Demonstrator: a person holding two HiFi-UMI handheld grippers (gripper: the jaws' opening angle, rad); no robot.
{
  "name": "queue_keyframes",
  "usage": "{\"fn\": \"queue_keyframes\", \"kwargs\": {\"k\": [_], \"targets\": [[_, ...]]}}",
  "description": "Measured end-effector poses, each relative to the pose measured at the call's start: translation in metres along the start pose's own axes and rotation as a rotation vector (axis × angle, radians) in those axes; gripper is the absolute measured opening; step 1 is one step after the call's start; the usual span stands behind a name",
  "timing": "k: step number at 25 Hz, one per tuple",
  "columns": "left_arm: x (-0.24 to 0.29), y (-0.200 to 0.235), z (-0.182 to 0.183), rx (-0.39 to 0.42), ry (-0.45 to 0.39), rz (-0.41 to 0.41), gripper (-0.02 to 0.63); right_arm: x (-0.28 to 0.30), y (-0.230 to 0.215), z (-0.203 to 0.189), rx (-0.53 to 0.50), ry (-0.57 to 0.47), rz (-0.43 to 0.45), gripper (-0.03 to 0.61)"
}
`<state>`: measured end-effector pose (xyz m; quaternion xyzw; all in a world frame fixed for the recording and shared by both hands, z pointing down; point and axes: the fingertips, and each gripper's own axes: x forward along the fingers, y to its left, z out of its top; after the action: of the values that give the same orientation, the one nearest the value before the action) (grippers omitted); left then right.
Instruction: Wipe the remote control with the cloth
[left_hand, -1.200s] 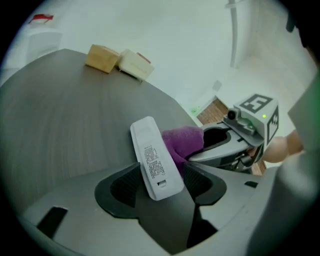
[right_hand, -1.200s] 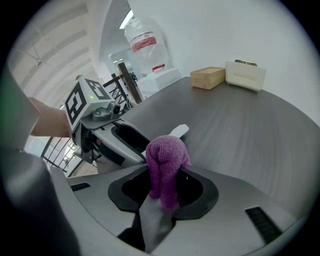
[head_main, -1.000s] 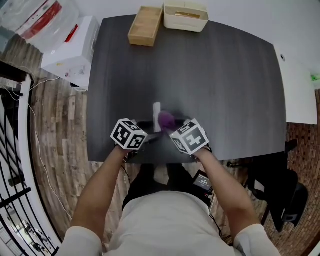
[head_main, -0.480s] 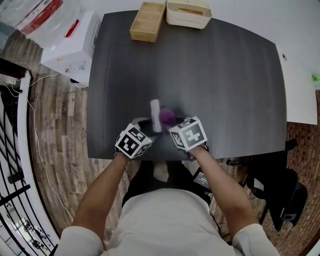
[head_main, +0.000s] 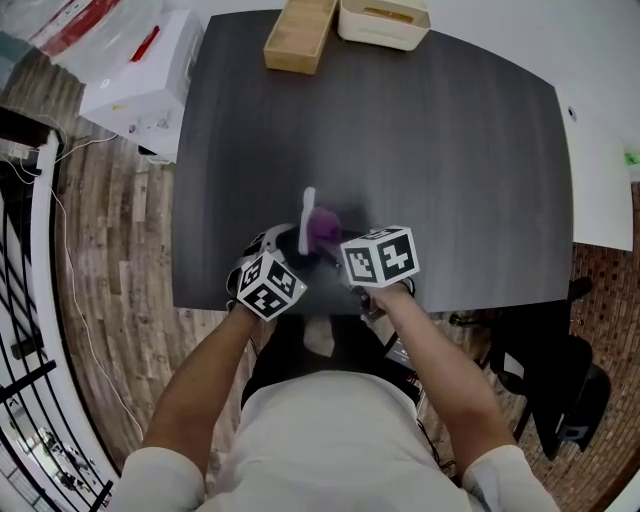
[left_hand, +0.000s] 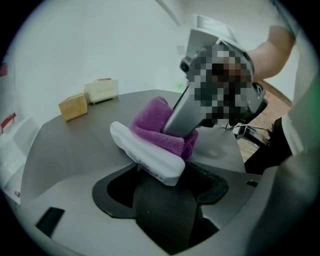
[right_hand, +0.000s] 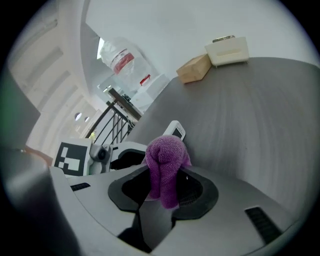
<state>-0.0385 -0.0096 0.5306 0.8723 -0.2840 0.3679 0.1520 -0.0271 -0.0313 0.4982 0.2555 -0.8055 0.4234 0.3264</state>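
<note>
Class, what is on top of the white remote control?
A folded purple cloth presses on the white remote control, clamped by the right gripper. The remote's surface beneath the cloth is hidden.

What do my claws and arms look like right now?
Both the left claw and right claw are grey shells with black jaw openings, each carrying a white cube of black square markers. Short pale sleeves, bare forearms. The left claw's jaws are opening, remote control between them.
</note>
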Motion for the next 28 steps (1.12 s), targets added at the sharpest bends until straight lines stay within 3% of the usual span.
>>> {"fn": "queue_keyframes", "kwargs": {"k": [3,10,15,21,24,28], "targets": [[-0.001,0.003,0.001,-0.021,-0.026,0.028,0.284,0.002,0.004,0.001,0.012,-0.001,0.011,0.132],[-0.007,0.006,0.001,-0.036,-0.05,0.059,0.17,-0.008,-0.007,-0.001,-0.049,0.015,-0.028,0.132],[-0.01,0.007,-0.001,-0.069,-0.056,0.073,0.135,-0.017,-0.013,-0.002,-0.23,0.069,-0.108,0.132],[-0.008,0.021,0.0,-0.086,-0.032,0.114,0.123,-0.027,-0.014,0.033,-0.437,0.079,-0.197,0.132],[-0.007,0.018,0.0,-0.091,-0.028,0.116,0.121,-0.033,0.015,0.046,-0.528,0.082,-0.163,0.132],[-0.007,0.018,-0.001,-0.106,-0.022,0.117,0.12,-0.015,0.049,0.034,-0.65,0.157,-0.088,0.132]]}}
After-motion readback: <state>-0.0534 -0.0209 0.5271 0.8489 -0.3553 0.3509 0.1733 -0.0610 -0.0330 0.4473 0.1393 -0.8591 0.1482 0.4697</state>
